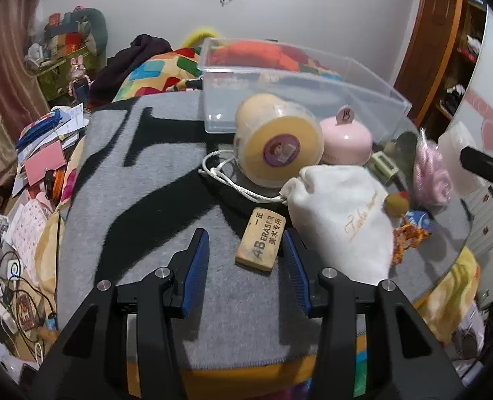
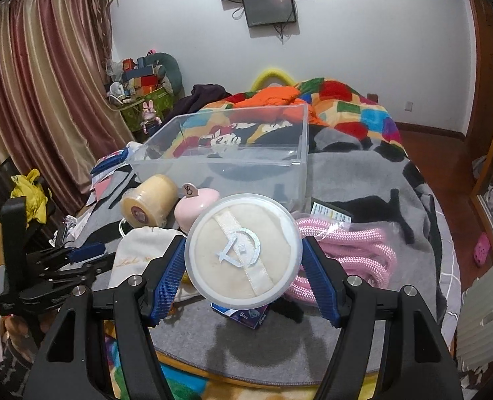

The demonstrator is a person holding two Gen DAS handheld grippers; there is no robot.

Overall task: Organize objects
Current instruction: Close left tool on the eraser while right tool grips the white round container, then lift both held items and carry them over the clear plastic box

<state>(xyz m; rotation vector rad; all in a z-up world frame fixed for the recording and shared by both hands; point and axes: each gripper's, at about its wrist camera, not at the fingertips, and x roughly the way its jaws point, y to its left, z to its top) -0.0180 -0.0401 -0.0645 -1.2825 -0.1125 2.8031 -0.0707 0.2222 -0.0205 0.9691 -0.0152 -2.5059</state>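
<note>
My left gripper (image 1: 246,240) is open, low over the grey blanket, with a tan 4B eraser (image 1: 260,243) lying between its blue pads, nearer the right one. My right gripper (image 2: 243,243) is shut on a round clear powder puff case (image 2: 245,250) and holds it above the blanket. A clear plastic bin (image 1: 279,76) stands behind the objects; it also shows in the right wrist view (image 2: 233,153). The left gripper shows at the left of the right wrist view (image 2: 83,256).
On the blanket lie a yellow roll (image 1: 276,140), a pink lidded jar (image 1: 346,140), a white drawstring pouch (image 1: 343,220), pink rope in a bag (image 2: 346,250) and small packets (image 1: 413,226). Papers and cables clutter the left side (image 1: 40,153).
</note>
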